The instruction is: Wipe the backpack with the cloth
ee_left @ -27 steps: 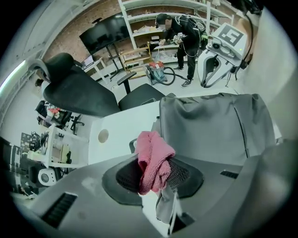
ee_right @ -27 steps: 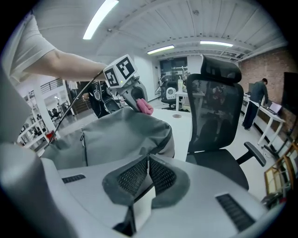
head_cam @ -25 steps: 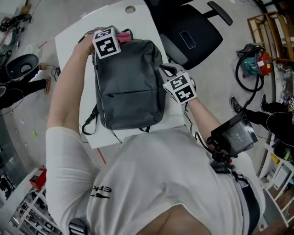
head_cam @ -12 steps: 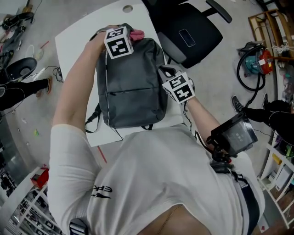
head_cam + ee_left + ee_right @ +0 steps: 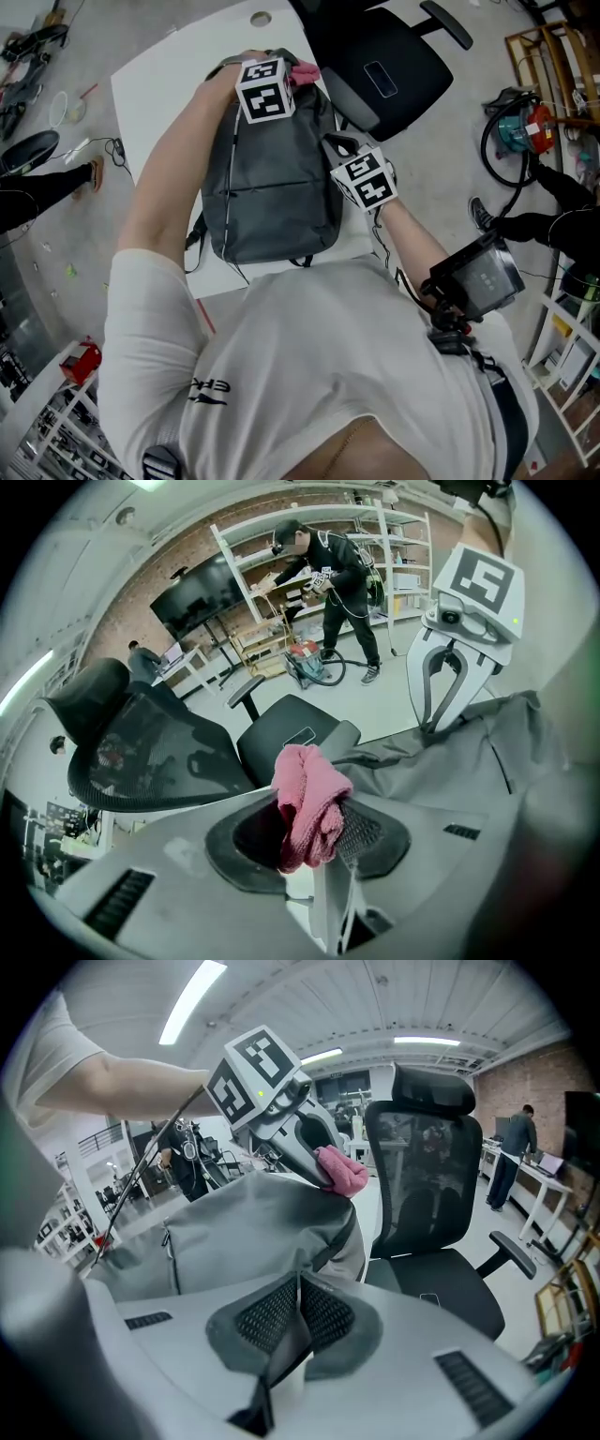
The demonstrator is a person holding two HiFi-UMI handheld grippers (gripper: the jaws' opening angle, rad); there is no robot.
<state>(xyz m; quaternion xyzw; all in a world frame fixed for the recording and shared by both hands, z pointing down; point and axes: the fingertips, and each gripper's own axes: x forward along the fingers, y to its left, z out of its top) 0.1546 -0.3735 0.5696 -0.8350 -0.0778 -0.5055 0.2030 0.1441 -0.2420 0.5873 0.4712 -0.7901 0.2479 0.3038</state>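
A grey backpack [image 5: 272, 178] lies on the white table [image 5: 150, 84], its top pointing away from me. My left gripper [image 5: 295, 77] is at the backpack's top right corner, shut on a bunched pink cloth [image 5: 306, 69] that rests against the fabric. In the left gripper view the cloth [image 5: 305, 803] sticks out between the jaws beside the backpack [image 5: 469, 761]. My right gripper [image 5: 337, 146] sits at the backpack's right edge. The right gripper view shows it [image 5: 295, 1321] shut on a dark backpack strap [image 5: 281, 1354], with the cloth [image 5: 342, 1171] beyond.
A black office chair [image 5: 384, 66] stands just past the table's far right corner, close to both grippers. A teal machine with a hose [image 5: 520, 131] is on the floor to the right. People stand at the left [image 5: 37, 187] and right [image 5: 553, 230] edges.
My left gripper has carried the pink cloth rightward along the backpack's top, from the left corner to the right corner. The right gripper has stayed put on the strap.
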